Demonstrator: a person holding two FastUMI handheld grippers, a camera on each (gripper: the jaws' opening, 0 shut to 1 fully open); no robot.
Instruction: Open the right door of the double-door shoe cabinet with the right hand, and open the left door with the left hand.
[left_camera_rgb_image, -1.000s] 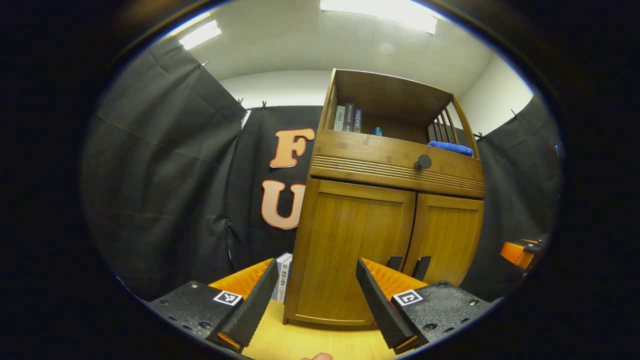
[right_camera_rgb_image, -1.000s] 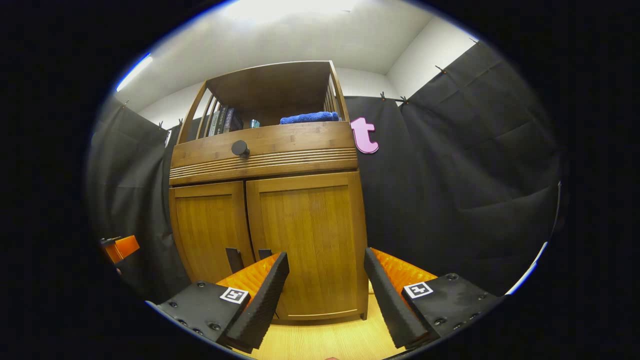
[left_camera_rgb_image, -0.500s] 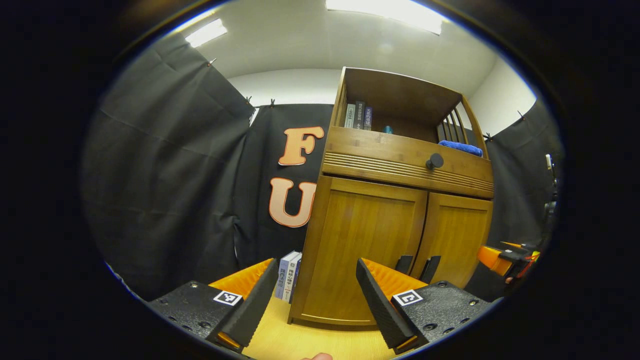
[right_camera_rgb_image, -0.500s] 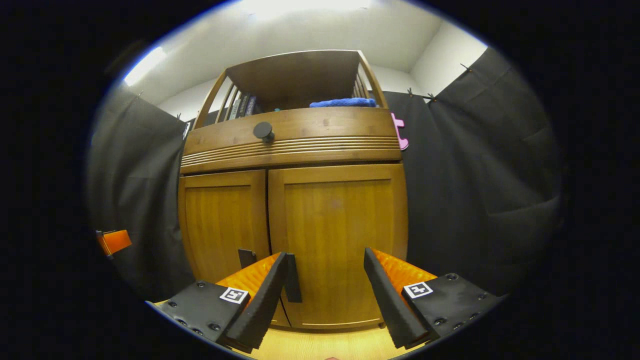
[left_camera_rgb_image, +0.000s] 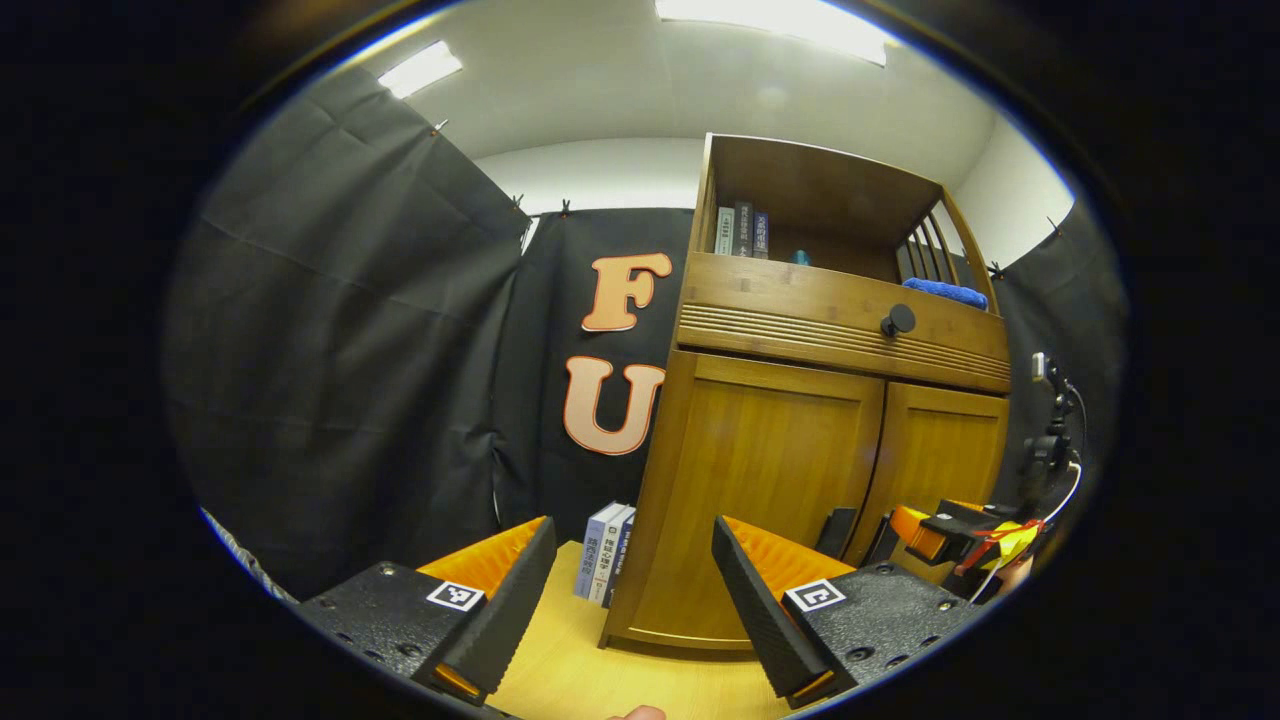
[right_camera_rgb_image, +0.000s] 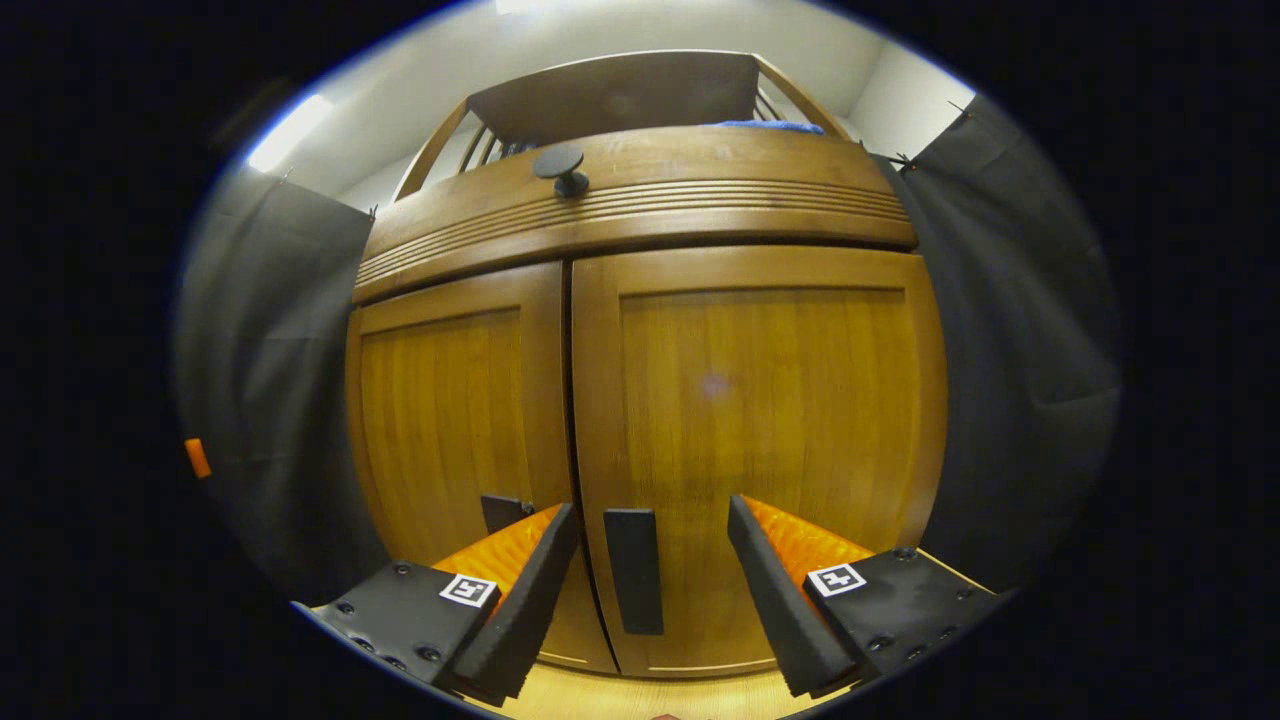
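The wooden shoe cabinet (left_camera_rgb_image: 800, 440) stands with both doors closed. In the right gripper view the right door (right_camera_rgb_image: 760, 400) is close ahead, and its black vertical handle (right_camera_rgb_image: 633, 570) sits between the open fingers of my right gripper (right_camera_rgb_image: 651, 520), untouched. The left door (right_camera_rgb_image: 450, 420) has its own black handle (right_camera_rgb_image: 503, 510), partly hidden behind my finger. In the left gripper view my left gripper (left_camera_rgb_image: 633, 525) is open and empty, well short of the left door (left_camera_rgb_image: 770, 480) and its handle (left_camera_rgb_image: 838, 530). The right gripper (left_camera_rgb_image: 950, 535) shows there, low by the doors.
A drawer with a round black knob (left_camera_rgb_image: 897, 320) runs above the doors. The open shelf holds books (left_camera_rgb_image: 740, 232) and a blue cloth (left_camera_rgb_image: 950, 293). More books (left_camera_rgb_image: 603, 550) stand on the wooden floor (left_camera_rgb_image: 570, 680) left of the cabinet. Black cloth walls surround it.
My right gripper has moved in close to the cabinet, bringing the right door's handle between its fingers. The cabinet has slid rightward in the left gripper view, where the right gripper has moved in toward the doors.
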